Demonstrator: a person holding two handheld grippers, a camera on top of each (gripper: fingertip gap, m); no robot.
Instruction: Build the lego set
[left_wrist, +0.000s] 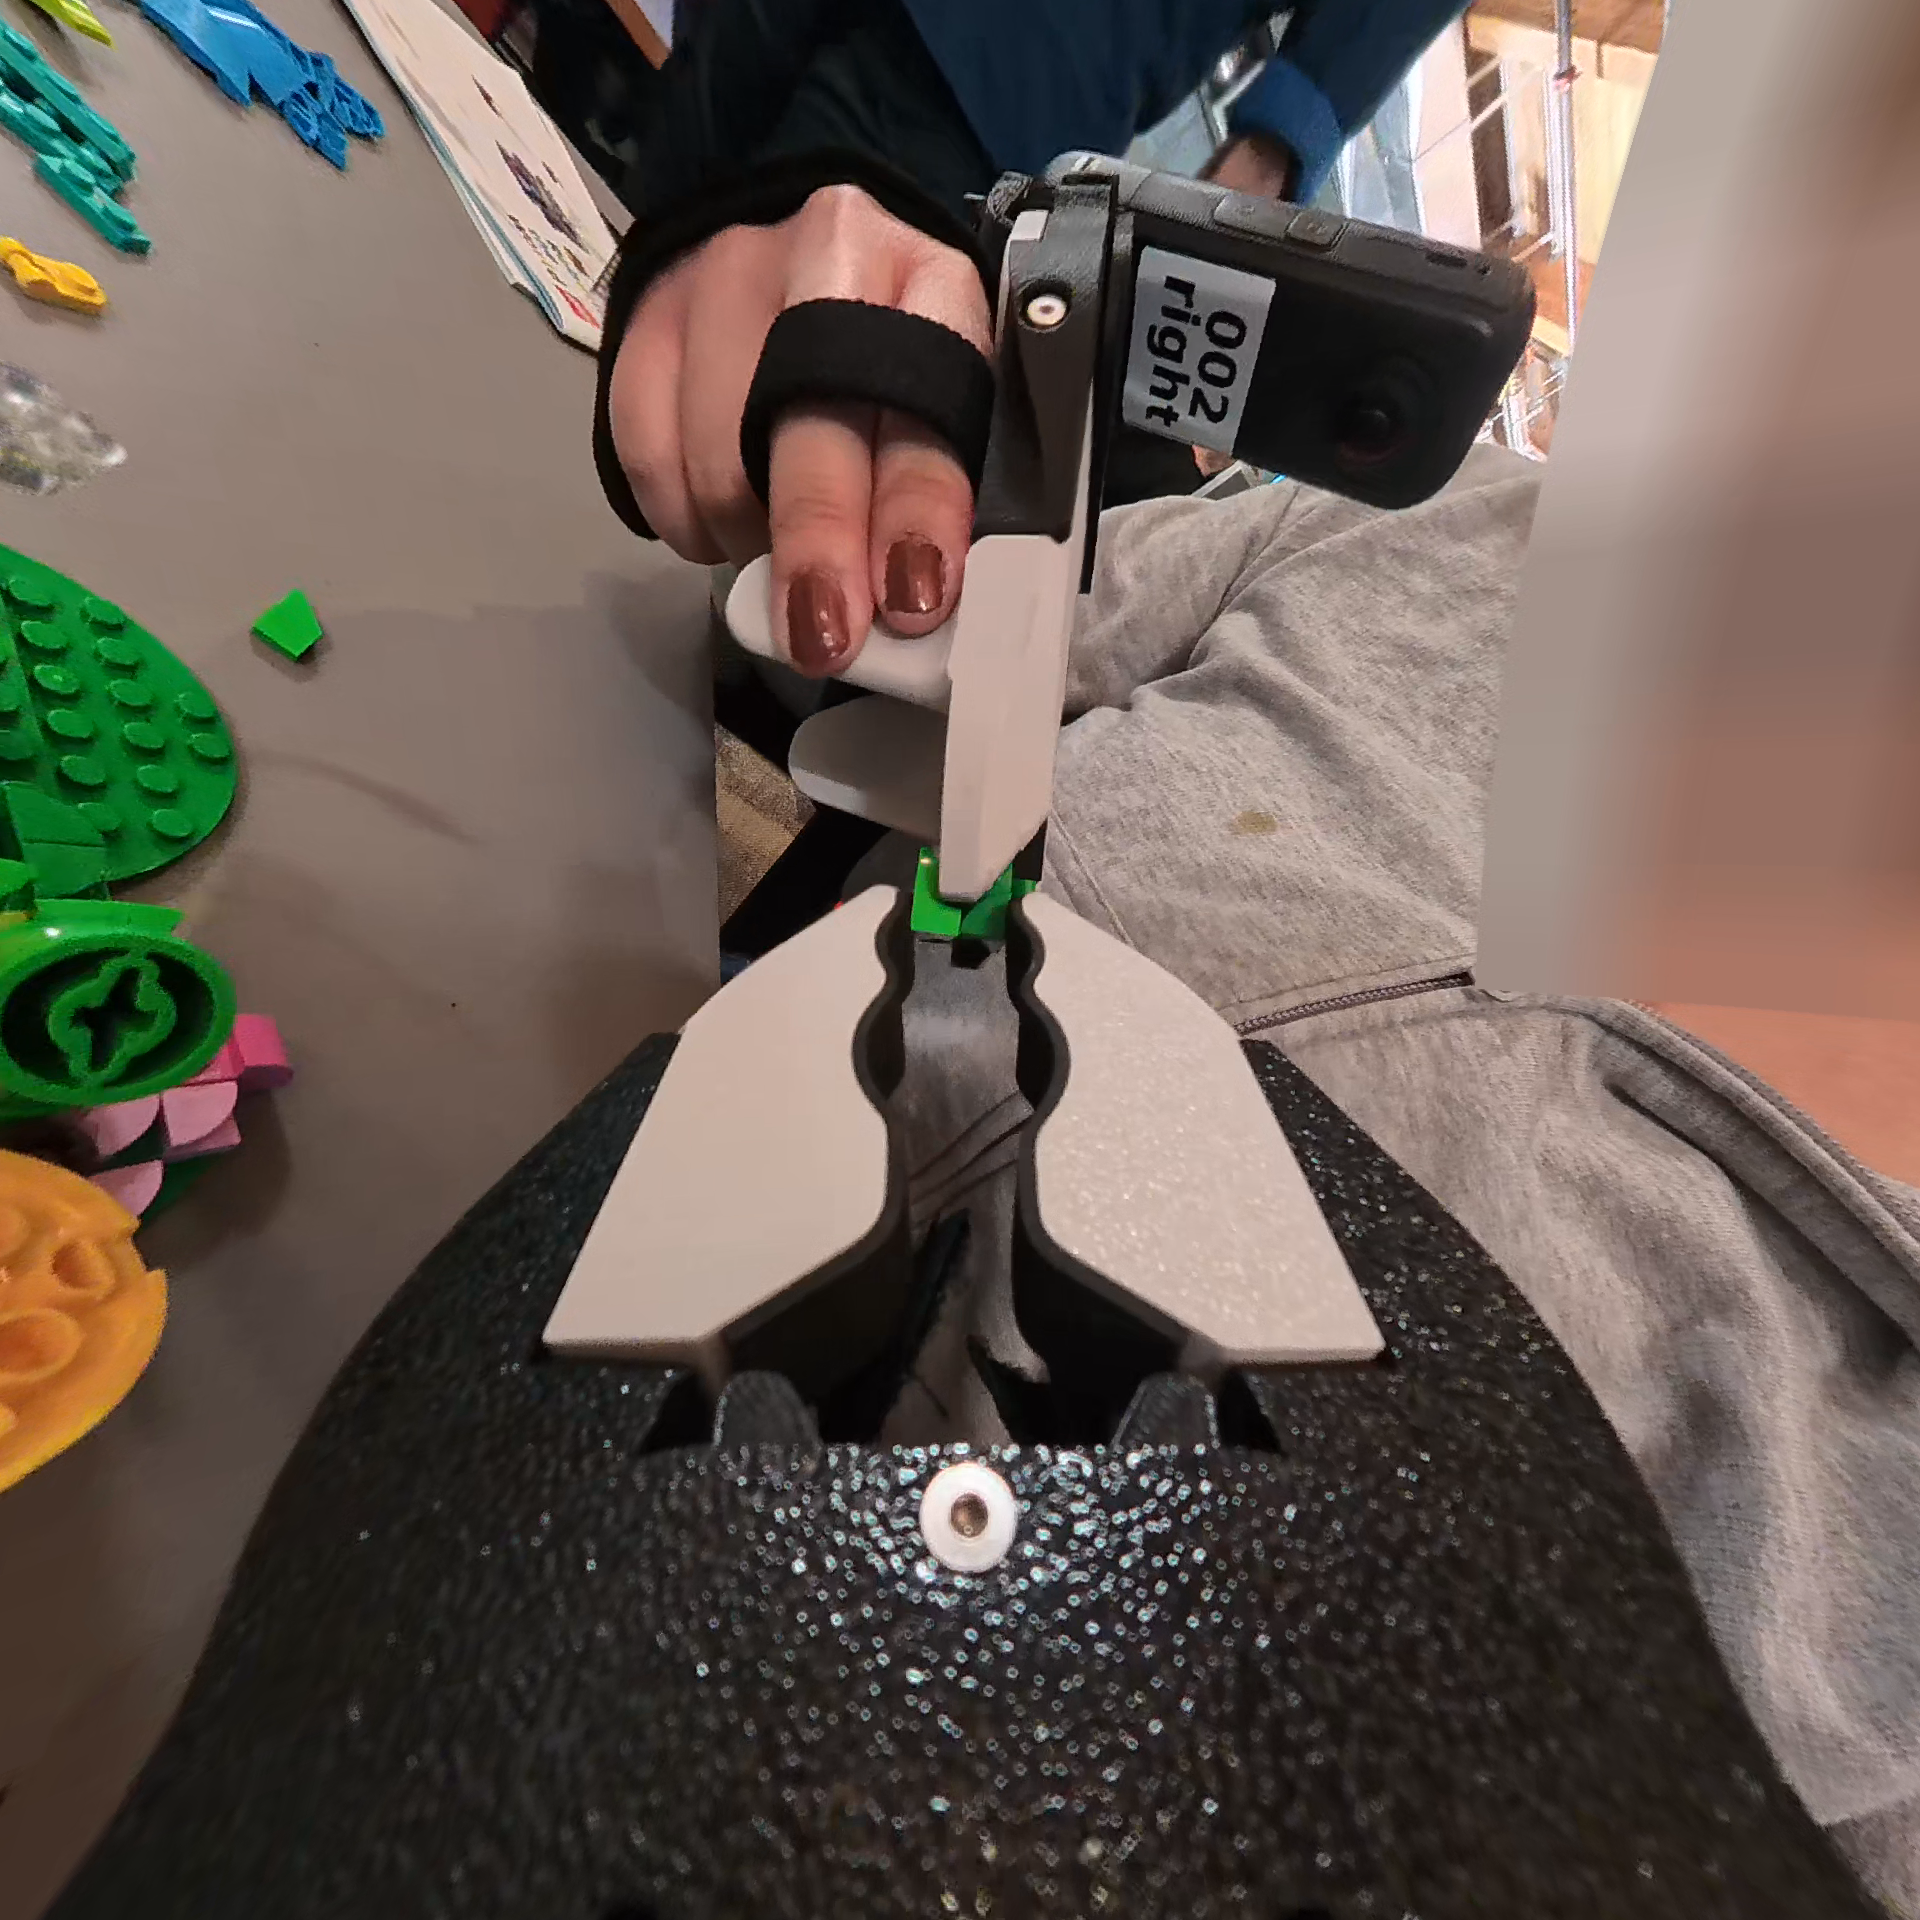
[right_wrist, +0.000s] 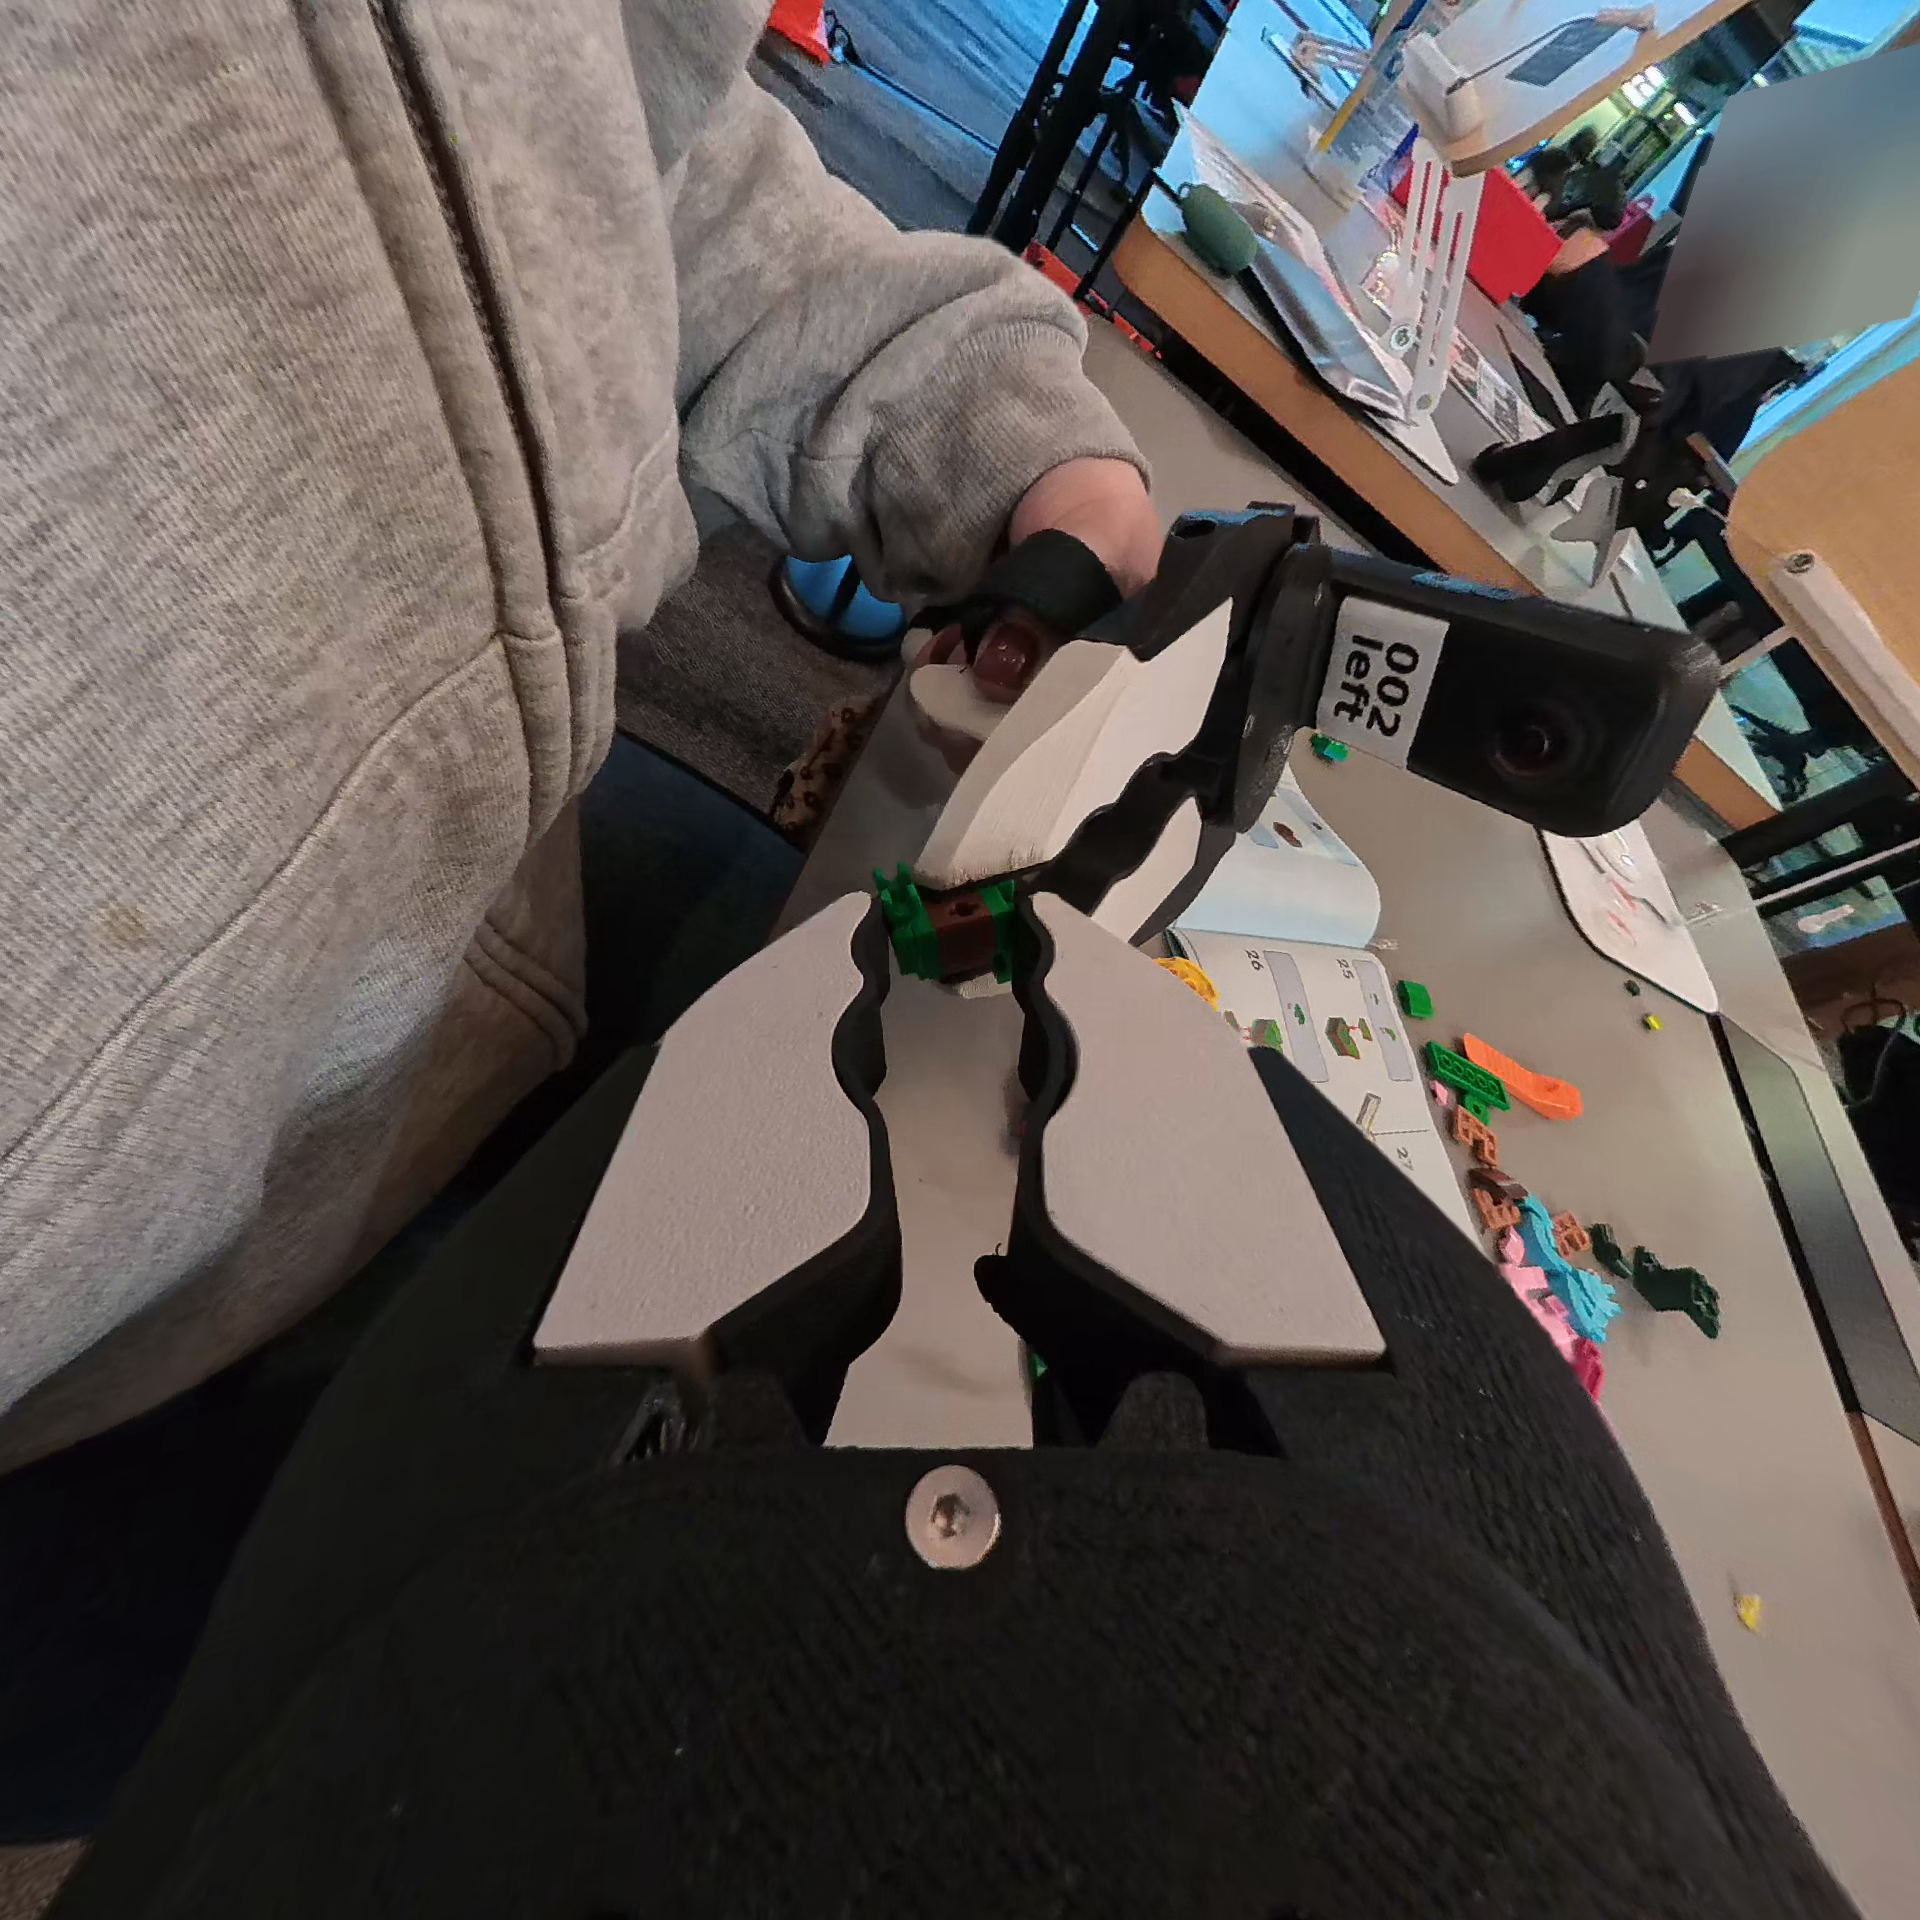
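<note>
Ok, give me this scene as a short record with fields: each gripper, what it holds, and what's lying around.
left gripper: shut on brick assembly, green and brown, held off the table edge
right gripper: shut on the same assembly, across the left's fingers
table: grey
left of grippers: green round plate, small green brick, orange disc
right of grippers: open booklet, orange tool, loose bricks

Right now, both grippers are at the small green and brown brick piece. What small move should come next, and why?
Probably press the two grippers gently together. The left gripper and right gripper both clamp the same green and brown brick piece in the air beyond the table's edge, so releasing could drop it.
</note>
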